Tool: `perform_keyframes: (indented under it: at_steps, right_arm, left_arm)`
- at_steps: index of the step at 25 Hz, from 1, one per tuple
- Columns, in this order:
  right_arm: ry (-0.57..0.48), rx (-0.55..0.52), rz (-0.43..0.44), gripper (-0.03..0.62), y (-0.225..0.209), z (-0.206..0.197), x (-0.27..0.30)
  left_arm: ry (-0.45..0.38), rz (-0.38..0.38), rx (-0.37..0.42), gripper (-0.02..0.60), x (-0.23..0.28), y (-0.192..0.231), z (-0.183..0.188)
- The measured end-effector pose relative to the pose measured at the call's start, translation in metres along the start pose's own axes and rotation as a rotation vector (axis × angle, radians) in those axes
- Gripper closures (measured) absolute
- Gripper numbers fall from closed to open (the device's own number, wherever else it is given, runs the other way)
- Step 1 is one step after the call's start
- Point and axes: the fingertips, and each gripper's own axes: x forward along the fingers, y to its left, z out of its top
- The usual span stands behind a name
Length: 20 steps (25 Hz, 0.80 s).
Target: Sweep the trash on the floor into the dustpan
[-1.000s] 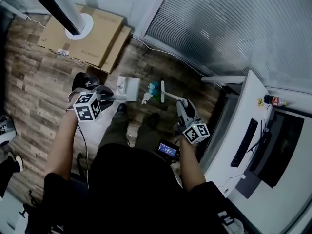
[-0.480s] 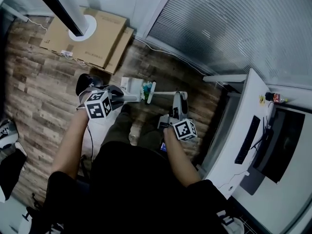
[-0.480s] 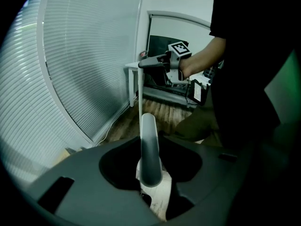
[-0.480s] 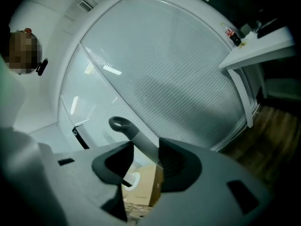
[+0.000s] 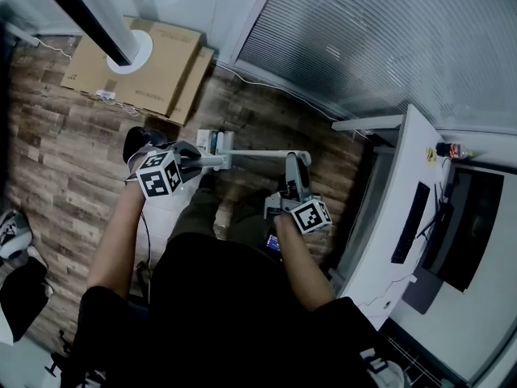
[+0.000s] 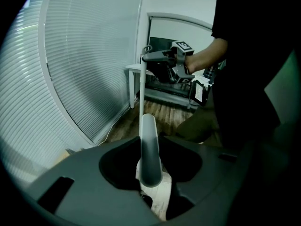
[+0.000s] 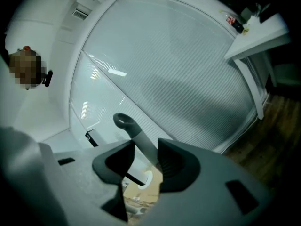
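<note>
Gripping the dustpan (image 5: 202, 138) by its grey handle, tight between the jaws of the left hand-held gripper (image 6: 150, 169). Closed likewise on the broom (image 5: 262, 153) with the right hand-held gripper (image 7: 145, 160), out to the dustpan's right and reaching across to the dustpan's mouth. Hard to make out the trash (image 5: 213, 141): only a greenish speck at that mouth, possibly not fully inside. Likely finishing a stroke. Press the dustpan's lip flat on the floor (image 5: 56, 160), draw the bristles short and low toward its back wall, then tip the dustpan rearward before lifting, to stop any spill.
</note>
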Motion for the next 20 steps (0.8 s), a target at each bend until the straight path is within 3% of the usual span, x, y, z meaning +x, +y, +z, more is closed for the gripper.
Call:
perform_keyframes:
  at_steps: [5, 14, 17, 20]
  right_arm:
    - [-0.038, -0.1, -0.021, 0.448, -0.005, 0.053, -0.022]
    - [-0.08, -0.143, 0.019, 0.448, 0.018, 0.125, -0.051]
    - [-0.075, -0.234, 0.053, 0.45, 0.035, 0.14, -0.06]
    - [-0.123, -0.344, 0.079, 0.457, 0.053, 0.159, -0.072]
  left_arm:
    - [0.02, 0.027, 0.009, 0.466, -0.002, 0.004, -0.005]
    - [0.025, 0.08, -0.003, 0.437, -0.017, 0.009, -0.004]
    - [-0.078, 0.122, -0.048, 0.437, -0.041, 0.02, 0.017]
    - [-0.286, 0.16, -0.147, 0.44, -0.077, 0.032, 0.053]
